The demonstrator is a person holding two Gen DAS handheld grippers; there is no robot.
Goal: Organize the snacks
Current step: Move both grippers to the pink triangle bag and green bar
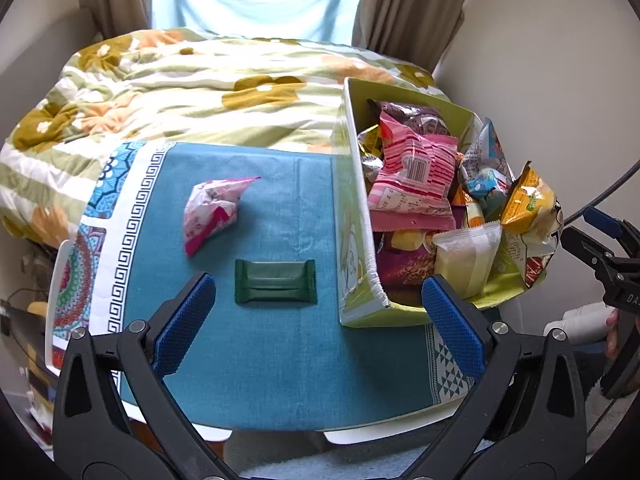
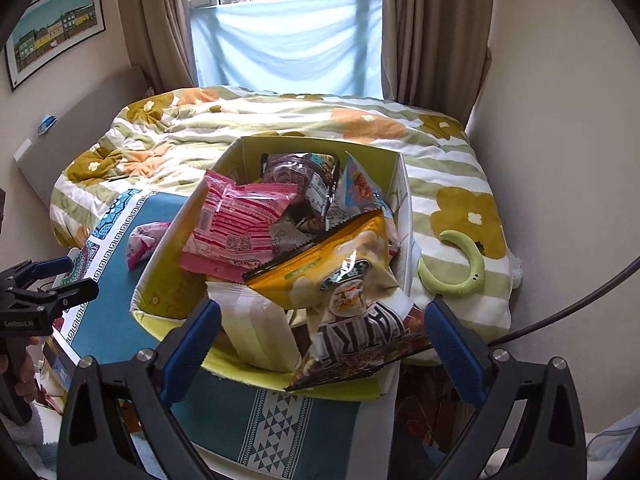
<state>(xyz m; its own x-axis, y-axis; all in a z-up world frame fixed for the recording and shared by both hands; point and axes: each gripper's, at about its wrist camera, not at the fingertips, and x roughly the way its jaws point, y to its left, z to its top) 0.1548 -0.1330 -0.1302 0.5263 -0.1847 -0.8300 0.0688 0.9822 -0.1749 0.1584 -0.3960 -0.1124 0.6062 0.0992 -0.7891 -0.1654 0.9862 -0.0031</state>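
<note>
Blue tablecloth (image 1: 280, 208) under 2 wide-open, empty hand-held grippers (image 1: 320, 320) (image 2: 328, 340)

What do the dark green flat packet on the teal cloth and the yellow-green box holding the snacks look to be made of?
The dark green flat packet: probably matte plastic film, judging by its crimped serrated ends and dull sheen. The yellow-green open box: apparently printed cardboard, with a thick white cut edge along its rim and a slightly bent corner.
</note>
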